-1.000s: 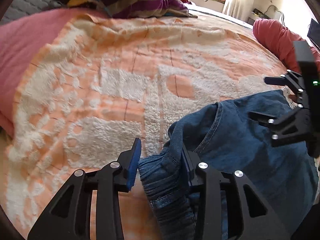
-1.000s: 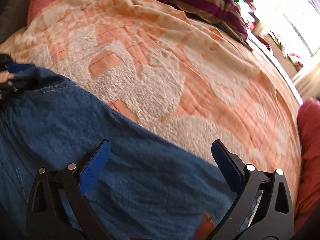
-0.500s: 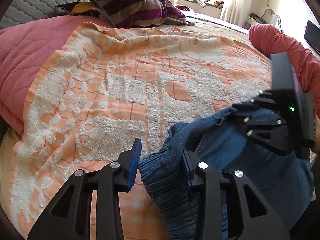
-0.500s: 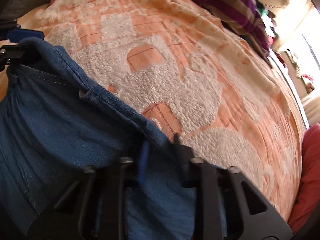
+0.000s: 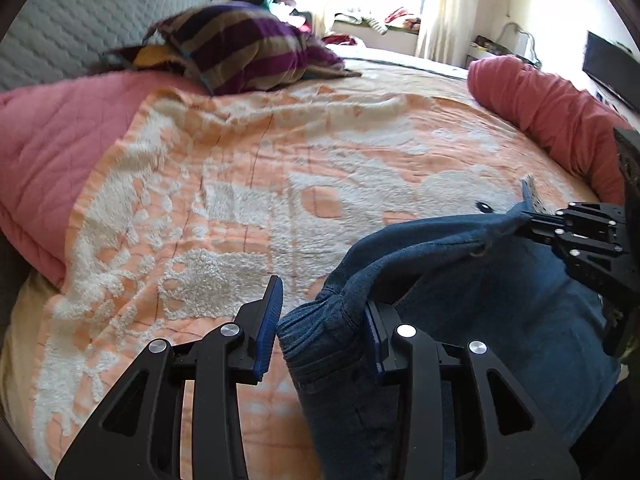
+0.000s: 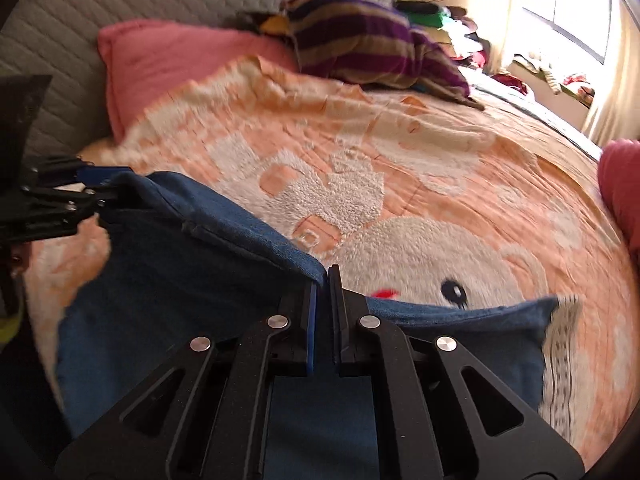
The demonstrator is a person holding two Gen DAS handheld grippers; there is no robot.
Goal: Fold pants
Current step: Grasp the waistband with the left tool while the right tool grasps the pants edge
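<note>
I'm over a bed point(image 5: 248, 184) w/ an orange-and-white fleece blanket point(image 5: 360, 152) spread across it; on the right-wrist cam a cartoon animal face shows in the pattern. Pink quilt point(image 5: 52, 140) along the far-left side, grey padded headboard point(image 5: 80, 12) behind, striped purple-and-tan blanket point(image 5: 248, 48) bunched near the head end, red bolster point(image 5: 548, 116) at the right edge.

The blue denim pants point(image 5: 500, 300) sit at the near edge of the blanket, waistband end raised off it and stretched between my two grippers, rest hanging down twd me.

Left gripper point(image 5: 324, 328): partly closed, a thick bunched wad of the waistband filling the gap, pads on either side of it. Right gripper point(image 6: 323, 312): jaws have just been closing, now pinched narrow on the pants' top edge, thin fold of denim between the pads. On the left-wrist cam the same gripper shows at far right, denim pulled to a point at its tip.
</note>
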